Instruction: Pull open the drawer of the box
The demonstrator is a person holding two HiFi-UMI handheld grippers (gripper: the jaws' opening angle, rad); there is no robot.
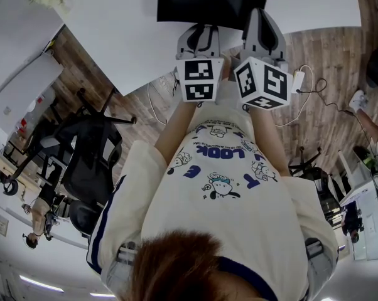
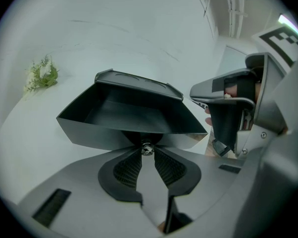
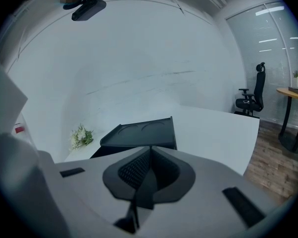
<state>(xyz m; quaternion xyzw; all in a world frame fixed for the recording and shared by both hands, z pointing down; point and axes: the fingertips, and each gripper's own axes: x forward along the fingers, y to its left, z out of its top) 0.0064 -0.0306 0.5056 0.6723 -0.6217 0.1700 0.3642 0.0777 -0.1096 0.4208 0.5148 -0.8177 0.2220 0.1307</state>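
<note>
The black box [image 1: 208, 2] stands on the white table [image 1: 113, 36]. In the left gripper view its drawer [image 2: 119, 110] stands pulled out, a dark empty tray. My left gripper [image 2: 147, 150] is shut on the small metal knob [image 2: 147, 147] at the drawer's front. My right gripper [image 3: 149, 151] is shut with nothing between its pads and hovers just in front of the box's flat top [image 3: 141, 132]. From the left gripper view the right gripper [image 2: 230, 115] shows beside the drawer's right corner. In the head view both marker cubes [image 1: 198, 78] sit side by side before the box.
A small bunch of white flowers [image 2: 41, 75] lies on the table to the left of the box. Black office chairs [image 1: 88, 162] stand on the wooden floor at the left. Another chair [image 3: 253, 95] and a desk show far right beyond the table edge.
</note>
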